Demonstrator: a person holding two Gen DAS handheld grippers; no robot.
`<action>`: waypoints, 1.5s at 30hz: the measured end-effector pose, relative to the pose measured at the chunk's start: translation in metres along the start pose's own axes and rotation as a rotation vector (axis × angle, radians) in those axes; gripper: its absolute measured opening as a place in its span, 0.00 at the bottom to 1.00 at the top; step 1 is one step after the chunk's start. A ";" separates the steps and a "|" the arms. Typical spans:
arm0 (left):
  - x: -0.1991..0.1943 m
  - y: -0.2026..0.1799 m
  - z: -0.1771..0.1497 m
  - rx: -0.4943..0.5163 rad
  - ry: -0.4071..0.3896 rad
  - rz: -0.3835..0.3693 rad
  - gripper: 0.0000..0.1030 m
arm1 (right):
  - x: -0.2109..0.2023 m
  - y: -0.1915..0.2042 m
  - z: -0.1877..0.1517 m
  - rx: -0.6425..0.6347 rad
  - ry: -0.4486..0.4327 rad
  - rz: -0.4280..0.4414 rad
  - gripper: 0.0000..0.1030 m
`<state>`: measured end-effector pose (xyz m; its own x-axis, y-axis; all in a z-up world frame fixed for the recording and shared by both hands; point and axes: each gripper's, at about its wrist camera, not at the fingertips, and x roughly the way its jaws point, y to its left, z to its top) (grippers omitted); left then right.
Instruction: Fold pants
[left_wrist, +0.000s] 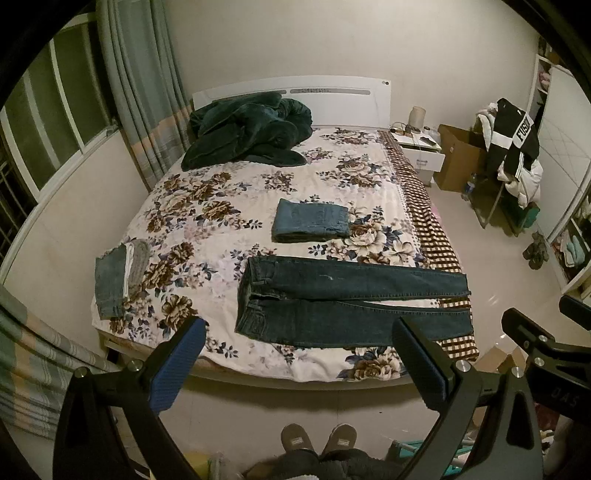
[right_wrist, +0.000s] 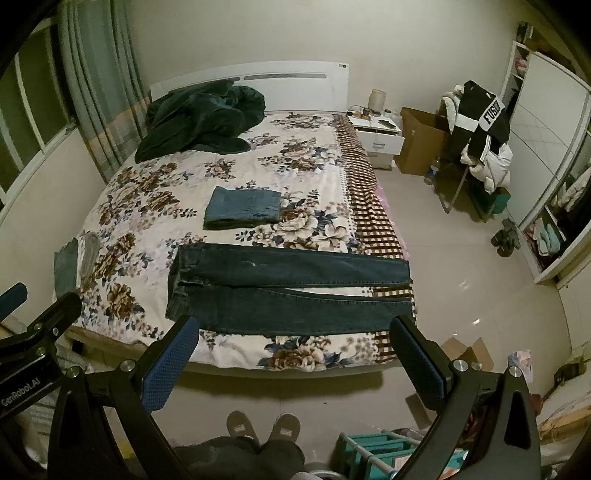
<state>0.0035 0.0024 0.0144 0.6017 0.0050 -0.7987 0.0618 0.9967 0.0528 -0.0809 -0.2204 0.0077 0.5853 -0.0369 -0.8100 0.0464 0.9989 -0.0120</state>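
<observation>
Dark blue jeans (left_wrist: 343, 306) lie flat across the near end of the floral bed (left_wrist: 207, 206), waistband to the left, both legs running right to the bed's edge. They also show in the right wrist view (right_wrist: 280, 291). A lighter blue folded pair (left_wrist: 310, 221) (right_wrist: 242, 208) lies farther up the bed. My left gripper (left_wrist: 299, 332) is open and empty, held above the floor in front of the bed. My right gripper (right_wrist: 295, 330) is open and empty, beside the left one; part of it shows in the left wrist view (left_wrist: 535, 339).
A small stack of folded clothes (left_wrist: 118, 273) sits at the bed's left edge. A dark green blanket (left_wrist: 247, 133) is heaped by the headboard. A nightstand (left_wrist: 421, 147), cardboard box (left_wrist: 458, 158) and clothes-covered chair (left_wrist: 513, 155) stand right. My slippered feet (left_wrist: 317, 439) are on the floor.
</observation>
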 end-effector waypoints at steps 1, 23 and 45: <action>0.000 0.000 0.000 -0.001 0.000 -0.001 1.00 | 0.000 0.000 0.000 -0.002 -0.001 -0.001 1.00; -0.021 -0.003 0.008 -0.017 -0.021 0.001 1.00 | -0.027 0.028 0.003 -0.016 -0.007 0.011 1.00; -0.026 -0.001 0.007 -0.023 -0.029 -0.001 1.00 | -0.036 0.030 0.005 -0.021 -0.013 0.015 1.00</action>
<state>-0.0061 0.0011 0.0392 0.6249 0.0023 -0.7807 0.0442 0.9983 0.0384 -0.0964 -0.1891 0.0400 0.5963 -0.0221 -0.8025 0.0209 0.9997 -0.0120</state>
